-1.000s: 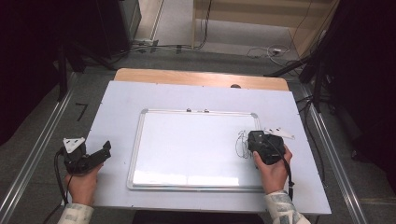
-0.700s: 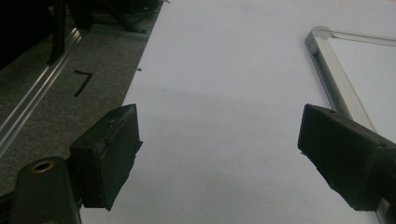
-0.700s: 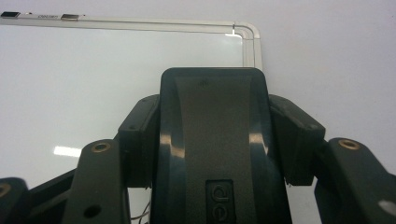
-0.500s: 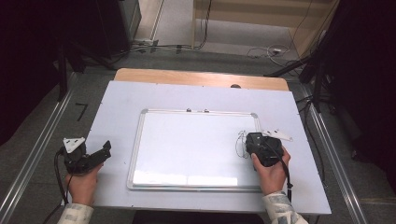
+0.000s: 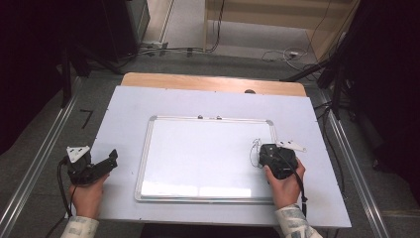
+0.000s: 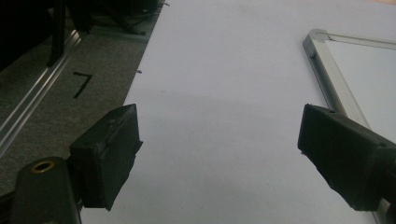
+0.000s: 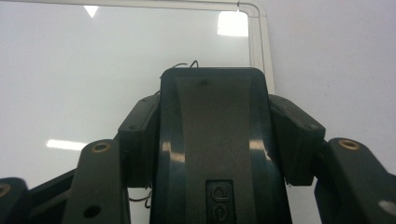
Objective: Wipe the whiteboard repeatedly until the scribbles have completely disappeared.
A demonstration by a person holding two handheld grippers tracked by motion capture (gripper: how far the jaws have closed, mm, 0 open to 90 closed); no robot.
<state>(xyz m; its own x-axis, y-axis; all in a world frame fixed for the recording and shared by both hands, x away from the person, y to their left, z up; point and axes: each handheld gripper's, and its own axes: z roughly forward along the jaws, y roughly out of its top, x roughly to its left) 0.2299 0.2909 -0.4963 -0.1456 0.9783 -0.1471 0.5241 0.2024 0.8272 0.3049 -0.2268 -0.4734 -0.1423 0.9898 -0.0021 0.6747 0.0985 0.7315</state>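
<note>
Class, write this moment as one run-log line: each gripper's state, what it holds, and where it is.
left gripper: open, empty, on table left of whiteboard | right gripper: shut on eraser, over scribbles near the whiteboard's right edge

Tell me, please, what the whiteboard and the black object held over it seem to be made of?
The whiteboard looks like a glossy coated panel, since lamps reflect on it, in a pale metal-looking frame. The eraser, gripped by the right gripper, appears to be smooth dark moulded plastic with soft highlights; its underside is hidden.
</note>
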